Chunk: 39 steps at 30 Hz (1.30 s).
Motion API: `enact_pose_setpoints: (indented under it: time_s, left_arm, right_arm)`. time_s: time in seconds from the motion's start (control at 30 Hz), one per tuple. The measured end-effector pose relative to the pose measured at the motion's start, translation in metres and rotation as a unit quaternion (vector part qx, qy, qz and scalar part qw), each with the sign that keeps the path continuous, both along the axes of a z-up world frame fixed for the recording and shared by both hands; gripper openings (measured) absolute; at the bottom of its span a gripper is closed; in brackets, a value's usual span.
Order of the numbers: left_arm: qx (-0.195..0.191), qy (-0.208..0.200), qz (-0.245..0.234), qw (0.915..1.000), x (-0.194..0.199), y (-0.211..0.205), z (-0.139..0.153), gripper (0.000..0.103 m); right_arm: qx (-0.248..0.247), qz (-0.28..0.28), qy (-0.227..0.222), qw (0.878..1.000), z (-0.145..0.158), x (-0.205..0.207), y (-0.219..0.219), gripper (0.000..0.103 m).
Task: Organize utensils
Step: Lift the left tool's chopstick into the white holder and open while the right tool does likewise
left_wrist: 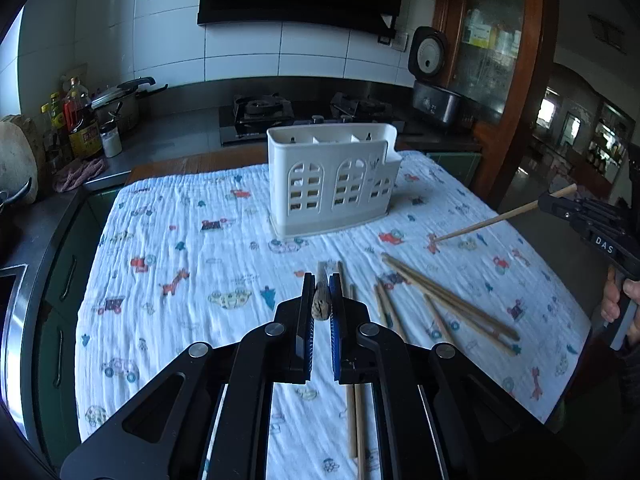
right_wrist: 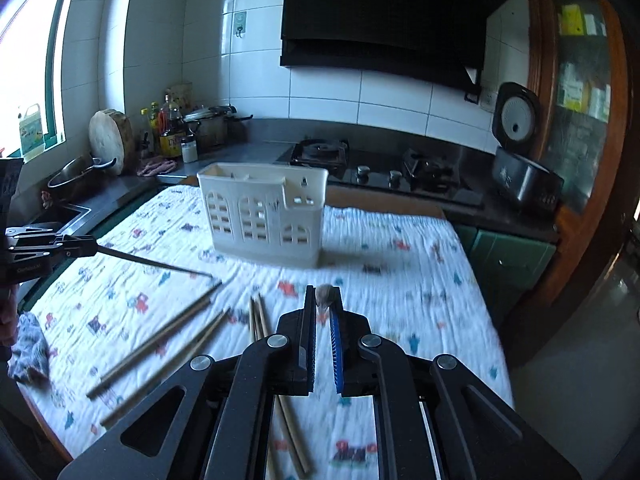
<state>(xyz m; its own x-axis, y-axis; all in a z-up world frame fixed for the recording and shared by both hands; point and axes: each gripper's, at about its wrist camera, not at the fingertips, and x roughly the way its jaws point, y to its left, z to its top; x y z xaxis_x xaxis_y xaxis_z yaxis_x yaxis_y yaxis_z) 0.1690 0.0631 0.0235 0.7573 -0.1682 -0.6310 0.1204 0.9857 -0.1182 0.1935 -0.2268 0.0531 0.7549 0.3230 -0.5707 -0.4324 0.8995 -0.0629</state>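
Observation:
A white slotted utensil holder stands upright at the far middle of the cloth-covered table. Several wooden chopsticks lie loose on the cloth in front of it. My left gripper is shut on one chopstick, raised off the cloth and pointing toward the holder. My right gripper is shut on another chopstick, also lifted, its far tip low over the cloth. Both grippers are short of the holder.
Behind the table runs a dark counter with a gas hob and an open rice cooker. Bottles, a pot, a round chopping board and a sink line the left side. A hand holds the right gripper's handle.

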Motion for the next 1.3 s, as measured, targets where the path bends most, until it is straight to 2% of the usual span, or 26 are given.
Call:
enact_pose_setpoints:
  time_s: [0.2,0.33,0.47,0.6,0.7,0.9,1.13,1.3]
  left_arm:
    - [0.009,-0.014,-0.009,0.9998,0.028,-0.004,0.043,0.006]
    - [0.015,-0.046,-0.017,0.9987,0.039,-0.006,0.086,0.006]
    - [0.006,-0.085,-0.026,0.996,0.049,-0.008,0.13,0.006]
    - [0.01,-0.125,-0.013,0.992,0.067,-0.01,0.167,0.006]
    - [0.006,-0.132,-0.009,0.9912,0.088,-0.01,0.179,0.006]
    - [0.011,-0.103,0.01,0.9946,0.135,-0.007,0.166,0.006]
    - [-0.013,-0.043,0.028,0.9986,0.175,0.012,0.12,0.006]
    - [-0.018,-0.014,0.034,0.9992,0.183,0.02,0.091,0.006]
  right_arm:
    - [-0.017,0.028,0.0,0.999,0.047,0.033,0.021,0.007]
    - [-0.015,0.051,0.001,0.999,0.086,0.051,0.033,0.007]
    - [-0.016,0.063,0.002,0.998,0.113,0.067,0.044,0.007]
    - [-0.023,0.065,0.008,0.998,0.124,0.087,0.058,0.007]
    - [-0.035,0.064,0.017,0.997,0.12,0.103,0.068,0.007]
    - [-0.047,0.066,0.042,0.996,0.104,0.13,0.08,0.007]
    - [-0.044,0.064,0.069,0.995,0.077,0.15,0.086,0.007]
    - [-0.039,0.063,0.085,0.994,0.061,0.161,0.088,0.007]
